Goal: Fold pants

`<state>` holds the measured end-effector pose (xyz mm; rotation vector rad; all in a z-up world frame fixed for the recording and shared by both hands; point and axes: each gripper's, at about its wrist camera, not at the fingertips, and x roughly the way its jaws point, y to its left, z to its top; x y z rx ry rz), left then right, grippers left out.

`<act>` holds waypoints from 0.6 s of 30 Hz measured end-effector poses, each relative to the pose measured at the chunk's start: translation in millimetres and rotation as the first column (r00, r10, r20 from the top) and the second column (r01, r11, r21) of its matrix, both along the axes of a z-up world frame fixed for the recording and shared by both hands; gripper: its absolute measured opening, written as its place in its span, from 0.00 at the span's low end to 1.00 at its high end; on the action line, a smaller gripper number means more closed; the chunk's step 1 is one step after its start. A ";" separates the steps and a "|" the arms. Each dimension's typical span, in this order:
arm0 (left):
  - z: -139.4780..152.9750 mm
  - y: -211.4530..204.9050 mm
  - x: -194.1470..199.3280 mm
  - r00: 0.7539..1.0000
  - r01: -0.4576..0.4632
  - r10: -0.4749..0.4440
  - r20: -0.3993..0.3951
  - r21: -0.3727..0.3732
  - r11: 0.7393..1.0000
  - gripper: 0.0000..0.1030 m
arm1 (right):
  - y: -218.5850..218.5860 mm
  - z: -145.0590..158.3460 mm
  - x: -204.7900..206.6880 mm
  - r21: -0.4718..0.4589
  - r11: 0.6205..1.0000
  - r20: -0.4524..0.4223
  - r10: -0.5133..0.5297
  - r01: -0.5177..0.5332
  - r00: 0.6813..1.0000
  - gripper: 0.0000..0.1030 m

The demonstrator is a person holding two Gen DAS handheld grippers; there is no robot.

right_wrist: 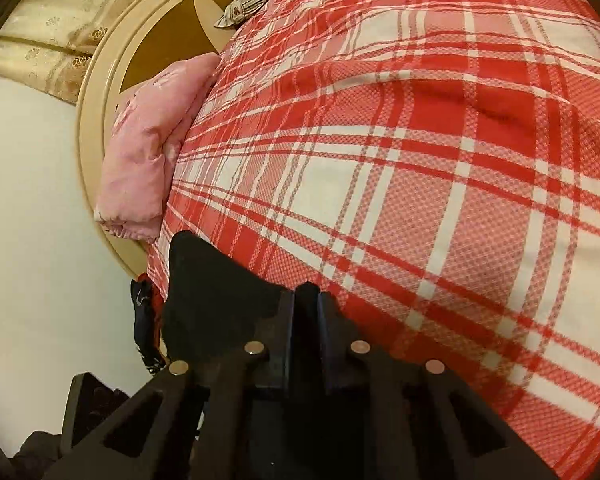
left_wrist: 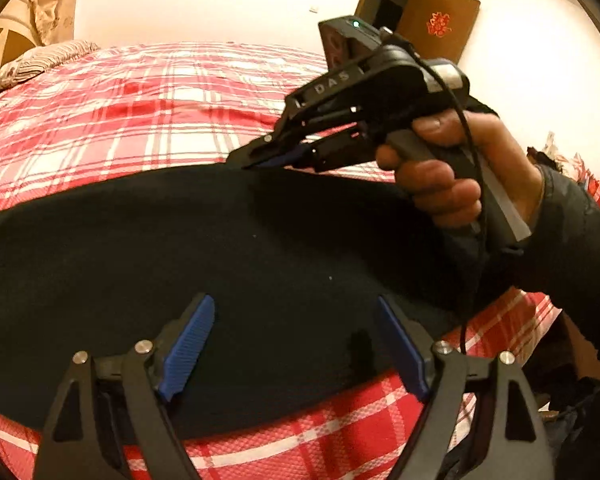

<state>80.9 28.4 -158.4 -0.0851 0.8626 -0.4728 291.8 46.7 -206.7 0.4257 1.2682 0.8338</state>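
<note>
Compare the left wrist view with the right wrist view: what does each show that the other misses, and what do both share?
Only the left wrist view shows the open left gripper, the hand holding the right gripper, and a brown box. Only the right wrist view shows a pink cloth and the round headboard. Both show the black pants pinched by the right gripper's fingers on the red plaid bedspread.

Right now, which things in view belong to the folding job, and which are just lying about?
In the job:
- black pants, spread on the plaid bedspread
- right gripper, shut on the pants' far edge
- left gripper, open over the pants

Lying about:
- pink quilt
- striped pillow
</note>
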 end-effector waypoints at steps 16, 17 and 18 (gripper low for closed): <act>1.0 7.3 3.0 1.000 -0.005 0.004 -0.014 -0.041 0.999 0.86 | -38.5 30.1 -4.1 -0.002 0.990 0.119 -0.136 0.138 0.983 0.01; 3.7 11.6 4.3 1.000 -0.015 0.014 -0.010 -0.047 0.999 0.86 | -49.6 39.0 -10.6 -0.016 0.988 0.151 -0.152 0.156 0.977 0.01; 6.2 14.8 3.6 1.000 -0.026 0.026 -0.001 -0.044 0.999 0.86 | -59.1 44.9 -15.7 -0.035 0.984 0.173 -0.164 0.173 0.971 0.01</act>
